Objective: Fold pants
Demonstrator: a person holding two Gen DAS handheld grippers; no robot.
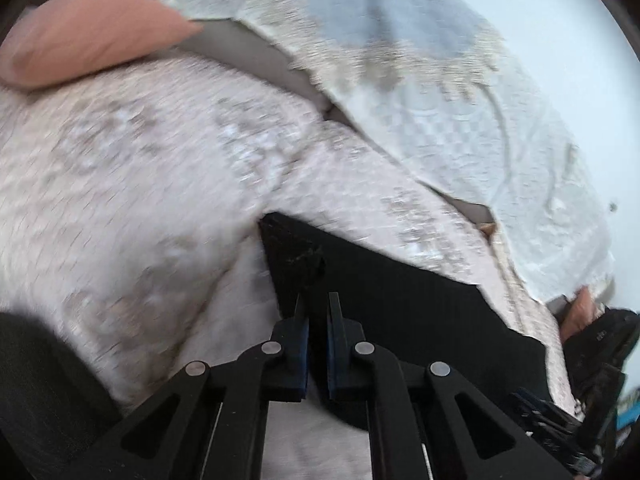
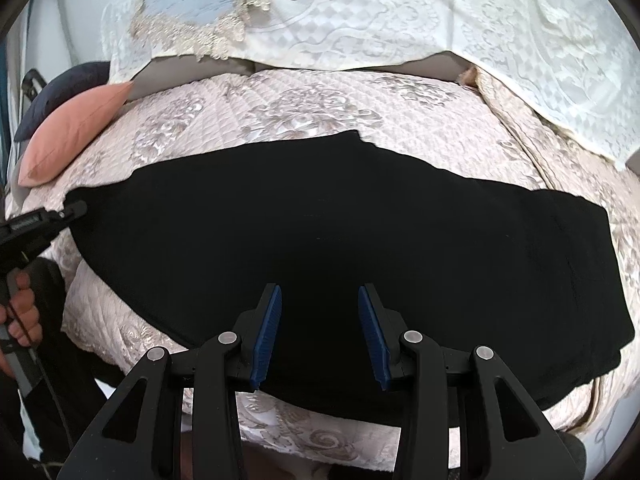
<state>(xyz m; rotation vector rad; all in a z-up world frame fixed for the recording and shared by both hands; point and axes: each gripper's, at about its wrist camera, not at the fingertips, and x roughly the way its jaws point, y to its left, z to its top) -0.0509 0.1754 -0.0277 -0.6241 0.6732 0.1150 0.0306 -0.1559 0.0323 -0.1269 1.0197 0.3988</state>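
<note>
Black pants [image 2: 340, 232] lie spread flat across a pink quilted sofa seat [image 2: 304, 100]. My right gripper [image 2: 320, 304] is open above the pants' near edge, holding nothing. My left gripper [image 1: 319, 304] is nearly shut at the left end of the pants [image 1: 360, 280], its fingers close together at the corner; the blurred view does not show for sure whether fabric is pinched. In the right wrist view the left gripper [image 2: 74, 210] touches the pants' left corner.
A salmon cushion [image 2: 72, 132] and a dark cushion [image 2: 60, 92] lie at the sofa's left end. A white lace cover [image 2: 400, 12] drapes over the backrest. The person's hand [image 2: 22, 312] holds the left gripper handle.
</note>
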